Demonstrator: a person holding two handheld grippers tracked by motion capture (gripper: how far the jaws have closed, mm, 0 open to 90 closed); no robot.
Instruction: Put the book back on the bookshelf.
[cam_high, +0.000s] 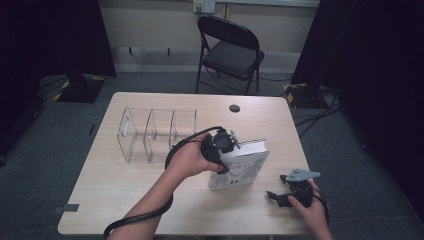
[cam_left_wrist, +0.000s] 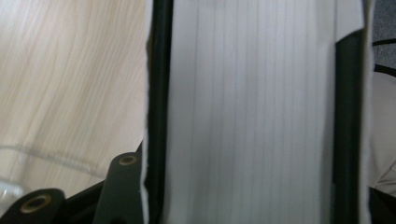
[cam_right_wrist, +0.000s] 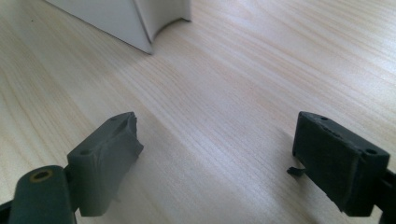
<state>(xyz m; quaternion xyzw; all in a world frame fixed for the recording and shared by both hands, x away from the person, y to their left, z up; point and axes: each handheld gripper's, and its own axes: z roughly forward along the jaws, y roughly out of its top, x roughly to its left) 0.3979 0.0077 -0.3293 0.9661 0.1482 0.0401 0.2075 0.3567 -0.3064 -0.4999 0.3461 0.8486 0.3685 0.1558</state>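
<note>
High view: your left gripper (cam_high: 231, 145) clamps the book (cam_high: 245, 167), which stands on the table (cam_high: 110, 185) just right of the clear organizer (cam_high: 150, 135). Your right gripper (cam_high: 280, 192) rests right of the book.

Left gripper view: jaws press both covers, page block (cam_left_wrist: 247, 112) between.

Right gripper view: jaws wide apart, holding nothing; book corner (cam_right_wrist: 140, 18) well ahead.

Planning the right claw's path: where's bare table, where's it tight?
Bare: front-left table below the clear rack; the strip between book and right claw; the back edge. Tight: mid-table, left claw clamped on the book beside the rack.
</note>
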